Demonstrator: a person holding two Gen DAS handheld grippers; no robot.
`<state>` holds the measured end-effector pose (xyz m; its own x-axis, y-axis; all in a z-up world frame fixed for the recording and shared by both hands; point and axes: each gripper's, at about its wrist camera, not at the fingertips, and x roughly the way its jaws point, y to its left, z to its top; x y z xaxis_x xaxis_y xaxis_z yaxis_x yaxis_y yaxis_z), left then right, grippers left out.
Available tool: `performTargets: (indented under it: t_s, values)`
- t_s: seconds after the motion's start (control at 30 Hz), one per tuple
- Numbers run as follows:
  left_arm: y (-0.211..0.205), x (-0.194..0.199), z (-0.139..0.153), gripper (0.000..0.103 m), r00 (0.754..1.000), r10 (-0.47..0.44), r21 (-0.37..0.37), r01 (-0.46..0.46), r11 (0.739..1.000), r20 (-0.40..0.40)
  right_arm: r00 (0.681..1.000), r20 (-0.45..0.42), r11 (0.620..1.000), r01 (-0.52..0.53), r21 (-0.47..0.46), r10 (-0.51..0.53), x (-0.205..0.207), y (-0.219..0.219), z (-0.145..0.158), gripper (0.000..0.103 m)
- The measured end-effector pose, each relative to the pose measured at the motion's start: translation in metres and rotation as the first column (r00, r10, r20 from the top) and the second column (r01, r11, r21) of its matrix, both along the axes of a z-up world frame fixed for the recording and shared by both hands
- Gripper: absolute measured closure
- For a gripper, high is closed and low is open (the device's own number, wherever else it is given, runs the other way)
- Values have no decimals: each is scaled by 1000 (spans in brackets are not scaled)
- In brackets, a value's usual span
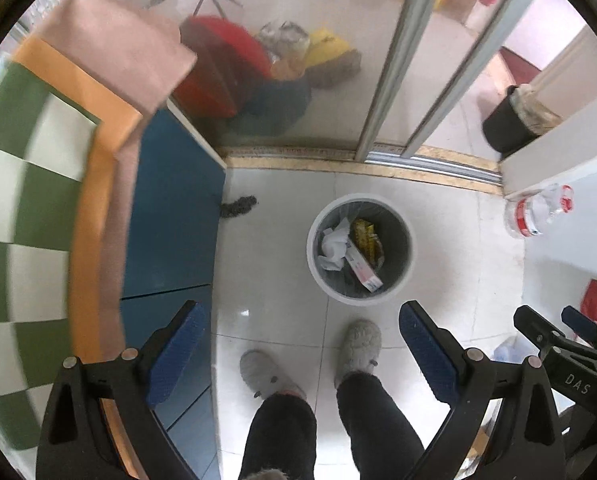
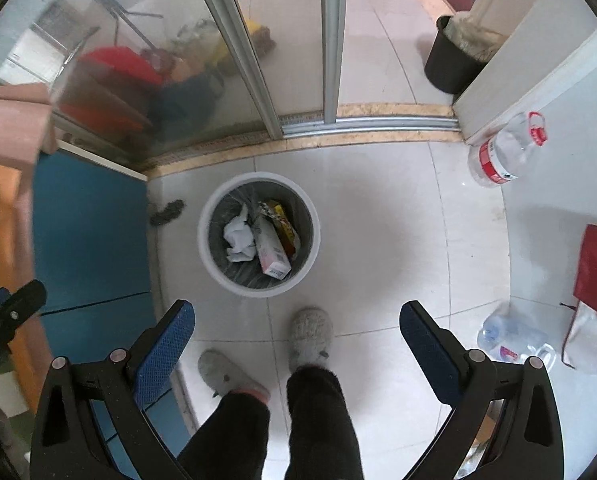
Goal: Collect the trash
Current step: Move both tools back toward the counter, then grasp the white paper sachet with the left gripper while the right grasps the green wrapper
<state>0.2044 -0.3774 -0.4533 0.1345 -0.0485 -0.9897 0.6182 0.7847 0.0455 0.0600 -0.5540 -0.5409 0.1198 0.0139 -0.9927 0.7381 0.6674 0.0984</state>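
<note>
A white round trash bin point(image 1: 316, 256) point(image 2: 208, 256) stands on the tiled floor below both grippers. Inside lie crumpled white paper point(image 1: 332, 250) point(image 2: 238, 240), a white and pink carton point(image 1: 364, 274) point(image 2: 272, 252) and a yellow wrapper point(image 1: 364, 236) point(image 2: 284, 222). My left gripper point(image 1: 302, 344) hangs high above the floor, pointing down, open, nothing between its blue pads. My right gripper point(image 2: 298, 340) is likewise open and empty above the bin's near side. The right gripper point(image 1: 550, 328) also shows at the left wrist view's right edge.
A person's legs and grey slippers point(image 1: 358, 350) point(image 2: 310, 336) stand just before the bin. A blue cabinet point(image 1: 174, 216) point(image 2: 86, 232) with a checked cloth sits left. Plastic bottles point(image 1: 538, 216) point(image 2: 506, 152) lie right. A sliding glass door point(image 1: 382, 80) and black bucket point(image 2: 450, 60) are behind.
</note>
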Motion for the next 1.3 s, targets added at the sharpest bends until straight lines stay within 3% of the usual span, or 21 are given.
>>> performTargets:
  t_s: [0.37, 0.53, 0.67, 0.77, 0.9, 1.03, 1.17, 1.3]
  values:
    - [26, -29, 132, 3, 997, -56, -109, 61, 992, 53, 998, 61, 998, -1, -65, 5, -43, 30, 170, 0]
    - [37, -32, 165, 3, 992, -62, -117, 75, 990, 111, 995, 97, 996, 16, -86, -8, -52, 41, 221, 0]
    - [47, -29, 181, 3, 988, -42, -110, 58, 992, 149, 993, 114, 996, 26, -88, -16, -53, 50, 243, 0]
    - [67, -10, 195, 3, 990, 28, -175, -3, 985, 141, 990, 142, 996, 32, -86, -20, -46, 60, 260, 0]
    - [110, 25, 222, 1, 970, 150, -249, -100, 963, 191, 981, 194, 996, 0, -92, 18, -15, 79, 279, 0]
    - [181, 66, 237, 0, 925, 289, -234, -232, 944, 248, 967, 217, 987, -114, -109, 136, 40, 117, 294, 0]
    - [283, 109, 238, 0, 833, 468, -173, -435, 884, 296, 918, 257, 953, -286, -96, 301, 121, 191, 306, 0]
    - [413, 140, 222, 0, 696, 648, -107, -651, 751, 310, 839, 288, 883, -466, -62, 462, 202, 280, 303, 0]
